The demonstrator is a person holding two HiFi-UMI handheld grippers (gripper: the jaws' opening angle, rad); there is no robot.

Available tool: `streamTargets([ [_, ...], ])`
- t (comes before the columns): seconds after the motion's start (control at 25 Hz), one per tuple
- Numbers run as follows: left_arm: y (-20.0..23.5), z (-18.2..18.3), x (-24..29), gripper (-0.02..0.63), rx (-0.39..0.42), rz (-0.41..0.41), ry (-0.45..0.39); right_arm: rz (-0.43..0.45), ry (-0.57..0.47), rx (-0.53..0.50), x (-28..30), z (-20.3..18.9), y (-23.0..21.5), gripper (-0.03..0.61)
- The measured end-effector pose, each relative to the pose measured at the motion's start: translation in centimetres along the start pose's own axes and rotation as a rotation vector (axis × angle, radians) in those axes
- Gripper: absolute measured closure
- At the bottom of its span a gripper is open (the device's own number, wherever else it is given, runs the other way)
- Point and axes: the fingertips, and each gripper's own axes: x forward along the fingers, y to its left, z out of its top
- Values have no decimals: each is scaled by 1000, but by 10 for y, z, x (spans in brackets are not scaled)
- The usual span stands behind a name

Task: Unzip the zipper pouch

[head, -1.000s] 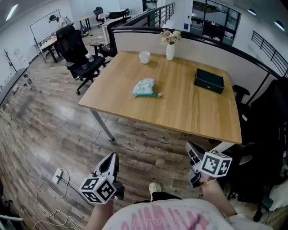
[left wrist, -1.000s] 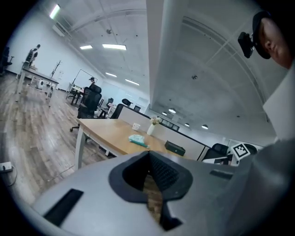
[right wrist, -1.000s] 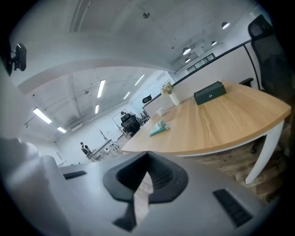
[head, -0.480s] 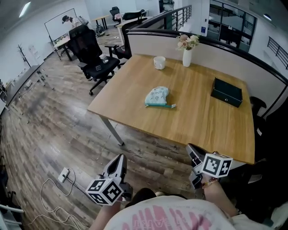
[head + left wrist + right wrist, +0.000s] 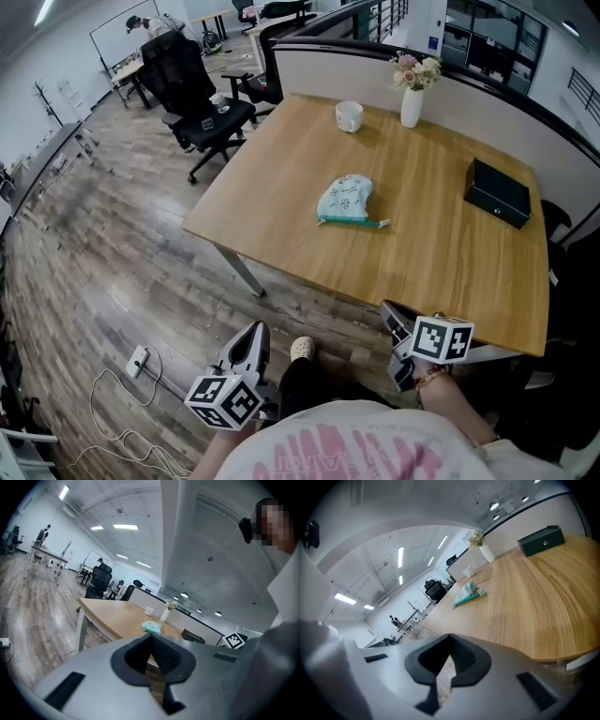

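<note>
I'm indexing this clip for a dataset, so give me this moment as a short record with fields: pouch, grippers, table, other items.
pouch: zipper pouch lies flat mid-table, untouched
left gripper: shut, empty, over the floor short of the table
right gripper: shut, empty, by the table's near edge
table: wooden table, pale top
other items: white cup and vase of flowers at the far edge; dark box at the right
task: not yet started
</note>
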Motion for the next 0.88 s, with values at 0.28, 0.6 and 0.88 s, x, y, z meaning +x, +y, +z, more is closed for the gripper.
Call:
streamTargets([
  [0.28,41,46,80,612,-19,-62,29,-34,-3,17,71,48,3,581],
  [0.6,73,103,160,612,0,-139,42,-85,-62,24,136,108,2,581],
  [0.88,98,131,203,612,71,-185,68,-173,-46,-97,190,126,0,581],
])
